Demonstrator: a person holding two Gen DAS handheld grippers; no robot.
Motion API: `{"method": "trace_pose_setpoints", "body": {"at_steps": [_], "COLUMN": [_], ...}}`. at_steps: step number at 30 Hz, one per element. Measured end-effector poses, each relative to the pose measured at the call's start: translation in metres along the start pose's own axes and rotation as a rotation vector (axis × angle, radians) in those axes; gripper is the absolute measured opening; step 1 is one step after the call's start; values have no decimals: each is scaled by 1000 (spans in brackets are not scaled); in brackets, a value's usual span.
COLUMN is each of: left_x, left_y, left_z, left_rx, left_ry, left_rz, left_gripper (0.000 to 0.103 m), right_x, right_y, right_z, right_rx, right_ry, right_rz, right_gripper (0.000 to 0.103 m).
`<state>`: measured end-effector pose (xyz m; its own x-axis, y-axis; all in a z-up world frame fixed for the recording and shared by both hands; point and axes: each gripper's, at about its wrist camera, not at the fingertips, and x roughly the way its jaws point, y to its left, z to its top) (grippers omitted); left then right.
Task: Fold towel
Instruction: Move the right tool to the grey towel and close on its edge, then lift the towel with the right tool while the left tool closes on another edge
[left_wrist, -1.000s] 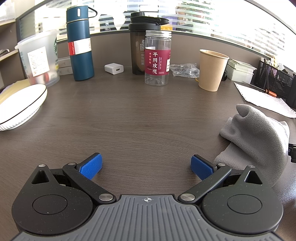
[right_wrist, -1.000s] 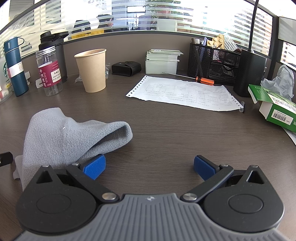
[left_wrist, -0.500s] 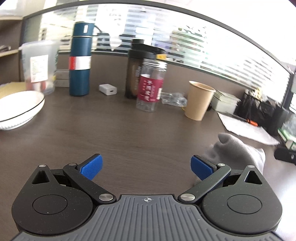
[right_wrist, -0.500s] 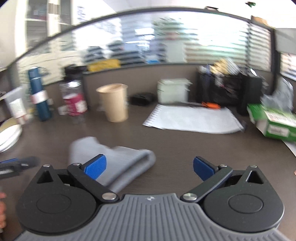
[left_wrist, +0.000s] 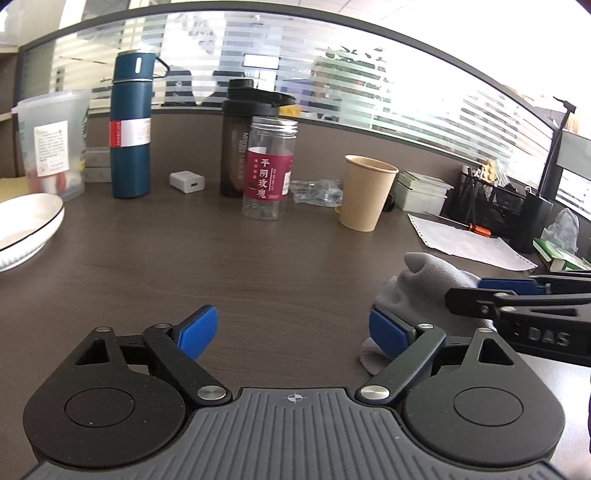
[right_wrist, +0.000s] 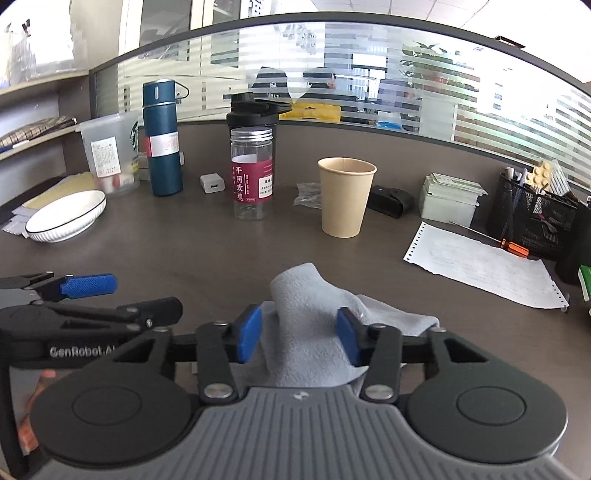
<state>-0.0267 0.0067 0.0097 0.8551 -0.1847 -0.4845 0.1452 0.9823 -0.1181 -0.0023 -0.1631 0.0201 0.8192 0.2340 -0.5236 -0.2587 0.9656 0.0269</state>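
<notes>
Right gripper (right_wrist: 299, 339) jaws closing around a raised ridge of the bunched grey towel (right_wrist: 306, 325) near the desk's (right_wrist: 221, 251) front edge, likely to lift it; left gripper (left_wrist: 291, 332) wide, slightly closing, empty beside it.

Fleecy grey cloth towel (right_wrist: 306, 332) on matt wood-grain desk (right_wrist: 207, 258).

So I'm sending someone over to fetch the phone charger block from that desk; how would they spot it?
Start at the tall dark blue steel flask standing at the back of the dark wood desk. Between it and the clear plastic jar with the red label lies the small white square charger block, the only white cube there, with a slot on its face.
</notes>
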Motion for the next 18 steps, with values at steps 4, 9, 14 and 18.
{"method": "trace_pose_setpoints", "body": {"at_steps": [4, 9, 14, 18], "left_x": [0, -2, -3, -8], "left_y": [-1, -3, -8, -11], "left_z": [-1, -2, -3, -5], "left_rx": [-1, 3, 30, 38], "left_ry": [0, -5, 6, -8], "left_rz": [-7, -26, -84, -110], "left_gripper": [93, 92, 74, 74], "right_x": [9, -3, -41, -77], "right_y": [-2, -10, -22, -25], "right_z": [-4, 0, 22, 39], "right_rx": [9, 45, 88, 102], "right_ry": [35, -15, -143, -242], "right_rz": [-27, -29, 24, 79], "right_gripper": [4, 4, 4, 4]}}
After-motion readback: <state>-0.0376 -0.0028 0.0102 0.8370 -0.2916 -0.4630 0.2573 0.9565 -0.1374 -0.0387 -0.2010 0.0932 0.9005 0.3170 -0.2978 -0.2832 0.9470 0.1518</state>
